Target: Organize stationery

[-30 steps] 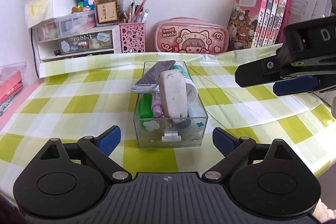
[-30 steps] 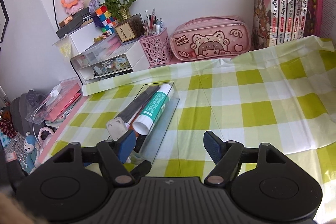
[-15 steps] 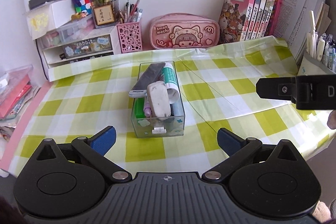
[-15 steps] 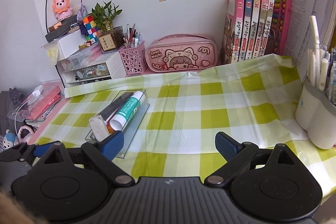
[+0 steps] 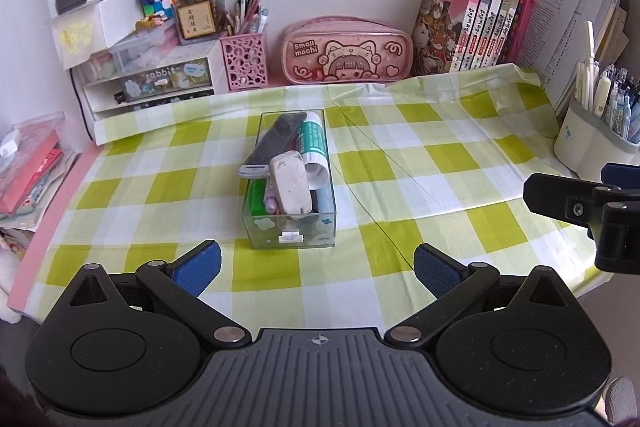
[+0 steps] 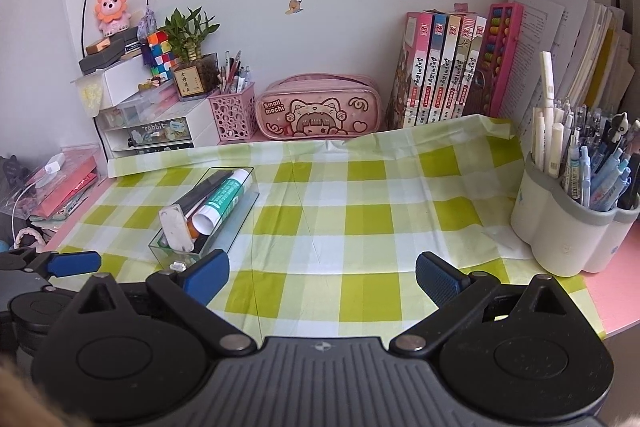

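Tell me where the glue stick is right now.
The glue stick lies in the clear box mid-table in the left wrist view, along its right side, beside the white eraser.

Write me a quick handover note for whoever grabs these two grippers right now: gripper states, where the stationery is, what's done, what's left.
Left gripper: open, nothing between its fingers.
Right gripper: jaws opening, nothing between them.
The clear plastic box sits mid-cloth on the green checked tablecloth, in front of the left gripper. It holds a white eraser on top, a glue stick, a dark flat tool and a few pens.
Done: no loose stationery lies on the cloth; it all looks boxed.
Left: possibly nothing, or moving the box to the back row by the pink pencil case. White pen cup stands on the right.
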`<state>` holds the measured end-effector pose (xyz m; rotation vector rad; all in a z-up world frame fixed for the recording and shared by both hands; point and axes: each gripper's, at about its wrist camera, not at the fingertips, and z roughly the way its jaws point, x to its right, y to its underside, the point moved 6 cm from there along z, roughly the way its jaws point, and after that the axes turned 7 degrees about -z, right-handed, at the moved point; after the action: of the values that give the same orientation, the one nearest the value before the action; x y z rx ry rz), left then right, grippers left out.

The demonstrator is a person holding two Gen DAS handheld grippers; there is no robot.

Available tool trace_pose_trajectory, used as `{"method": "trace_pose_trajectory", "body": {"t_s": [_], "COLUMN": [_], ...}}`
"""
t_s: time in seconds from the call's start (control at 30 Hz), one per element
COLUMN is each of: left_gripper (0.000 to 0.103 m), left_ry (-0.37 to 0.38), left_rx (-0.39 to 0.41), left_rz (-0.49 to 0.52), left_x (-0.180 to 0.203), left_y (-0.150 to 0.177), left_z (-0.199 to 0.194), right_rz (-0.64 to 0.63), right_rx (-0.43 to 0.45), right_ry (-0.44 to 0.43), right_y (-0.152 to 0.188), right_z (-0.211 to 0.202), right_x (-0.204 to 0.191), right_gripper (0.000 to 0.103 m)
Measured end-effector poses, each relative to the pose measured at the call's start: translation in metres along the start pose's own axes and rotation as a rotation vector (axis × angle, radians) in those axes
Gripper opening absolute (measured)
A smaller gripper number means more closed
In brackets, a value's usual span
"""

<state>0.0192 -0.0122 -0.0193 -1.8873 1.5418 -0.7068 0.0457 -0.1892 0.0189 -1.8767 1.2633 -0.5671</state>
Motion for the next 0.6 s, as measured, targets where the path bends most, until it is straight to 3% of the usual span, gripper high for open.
{"method": "trace_pose_trajectory", "body": {"t_s": [0.6], "left_gripper": [0.098], "left_ry": [0.006], "left_rx": [-0.009], "left_rz": [-0.015], "left_x": [-0.0055], "left_y": [0.0001], "left_z": [0.002], "right_rz": [-0.014], "right_rx": [-0.021], "right_ry": [-0.015], "right_y": [0.0028], "right_z": [0.0067], "right_x": [-0.0054], "right_gripper": [0.102]}}
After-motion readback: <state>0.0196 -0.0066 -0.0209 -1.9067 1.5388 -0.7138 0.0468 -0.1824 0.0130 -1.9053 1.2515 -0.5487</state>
